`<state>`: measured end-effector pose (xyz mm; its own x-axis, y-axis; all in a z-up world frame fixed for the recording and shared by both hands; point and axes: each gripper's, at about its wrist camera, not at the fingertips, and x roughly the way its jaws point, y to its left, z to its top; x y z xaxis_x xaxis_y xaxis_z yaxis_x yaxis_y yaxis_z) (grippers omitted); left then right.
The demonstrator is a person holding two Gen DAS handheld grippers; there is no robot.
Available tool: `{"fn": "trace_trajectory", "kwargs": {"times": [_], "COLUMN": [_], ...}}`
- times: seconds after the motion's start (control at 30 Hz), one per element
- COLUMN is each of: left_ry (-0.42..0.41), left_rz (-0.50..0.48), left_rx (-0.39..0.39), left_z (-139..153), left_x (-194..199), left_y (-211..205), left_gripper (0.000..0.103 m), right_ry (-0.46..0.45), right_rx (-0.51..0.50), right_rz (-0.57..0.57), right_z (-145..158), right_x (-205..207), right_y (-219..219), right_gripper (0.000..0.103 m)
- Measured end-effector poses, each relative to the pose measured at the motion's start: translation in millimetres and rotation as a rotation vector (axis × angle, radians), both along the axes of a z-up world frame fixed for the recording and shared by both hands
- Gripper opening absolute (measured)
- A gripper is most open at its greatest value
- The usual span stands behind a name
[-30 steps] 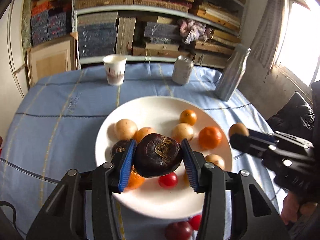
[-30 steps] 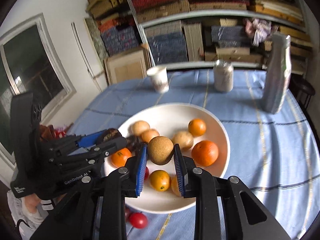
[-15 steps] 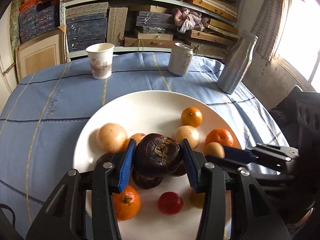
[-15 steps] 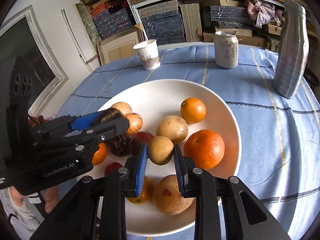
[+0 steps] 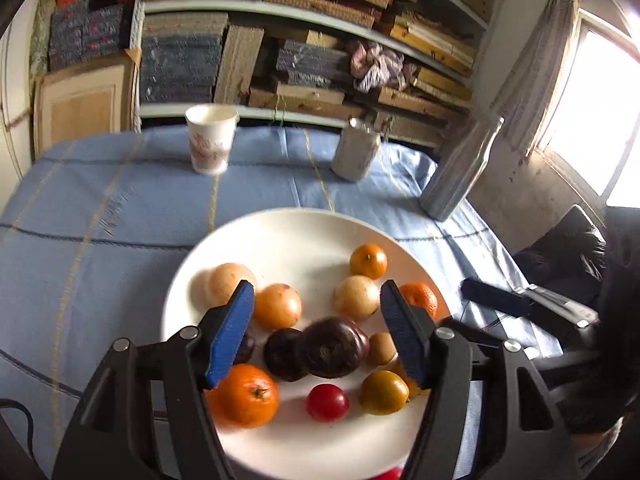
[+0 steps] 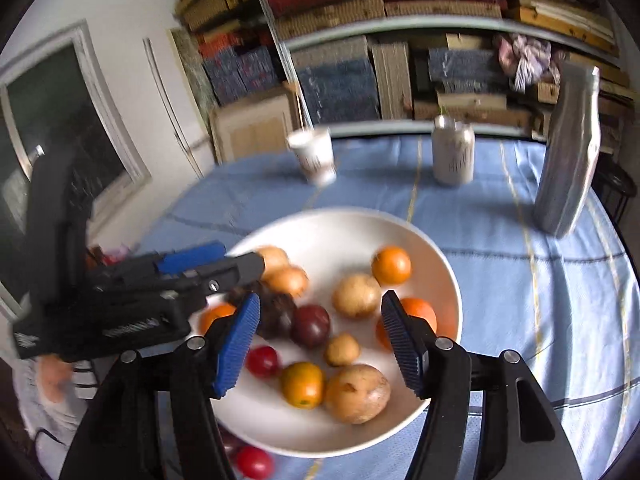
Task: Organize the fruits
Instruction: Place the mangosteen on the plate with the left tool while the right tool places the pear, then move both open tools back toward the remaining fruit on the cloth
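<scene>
Paper cup (image 5: 211,143), can (image 5: 355,155), grey bottle (image 5: 460,170) on tablecloth (image 5: 100,216).

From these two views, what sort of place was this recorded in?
Probably a room in a home, used partly for storage. A table under a blue tablecloth holds a white plate of fruit, and wall shelves behind are crammed with stacked materials.

The far half of the round white plate (image 5: 280,236) lies bare, while fruit crowds its near half. Between plate and the far edge of the blue-clothed table (image 6: 520,280), open cloth runs, blocked only by a white paper cup (image 5: 210,142), a silver can (image 5: 356,154) and a tall grey metal bottle (image 6: 568,152) toward the right edge. Two small red fruits (image 6: 254,462) lie just beside the plate's near rim.
</scene>
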<state>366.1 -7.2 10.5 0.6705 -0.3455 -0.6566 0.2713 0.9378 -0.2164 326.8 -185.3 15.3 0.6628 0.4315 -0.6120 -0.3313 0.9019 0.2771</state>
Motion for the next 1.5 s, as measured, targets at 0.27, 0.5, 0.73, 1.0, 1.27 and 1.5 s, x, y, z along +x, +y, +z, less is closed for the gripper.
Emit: {"fn": "trace_trajectory", "kwargs": {"times": [0.27,0.5,0.73,1.0,1.27,1.5], "left_ry": [-0.095,-0.088,-0.007,0.007,0.041,0.023], "left_rz": [0.029,0.037,0.032,0.000,-0.019,0.036], "left_rx": [0.072,0.129,0.180,0.211,0.238,0.273], "left_z": [28.3,20.7,-31.8,-49.5,-63.5,-64.3], "left_x": [-43.7,-98.0,-147.1,-153.8,-144.8,-137.9], "left_y": [1.6,2.3,4.2,-9.2,-16.8,0.0], "left_gripper": [0.076,0.076,0.076,0.076,0.076,0.088], "right_ry": [-0.151,-0.172,-0.059,0.048,0.051,0.051], "right_rx": [0.080,0.075,0.165,0.253,0.241,0.241], "right_rz": [0.016,0.006,-0.136,-0.248,-0.232,-0.228], "right_z": [56.0,50.9,-6.3,-35.7,-36.4,-36.5], "right_x": [-54.6,-104.6,-127.9,-118.5,-118.9,-118.6], "right_y": [-6.0,-7.6,-53.7,-86.5,-83.4,-83.3], "right_gripper": [0.073,0.081,0.083,0.086,0.086,0.086]}}
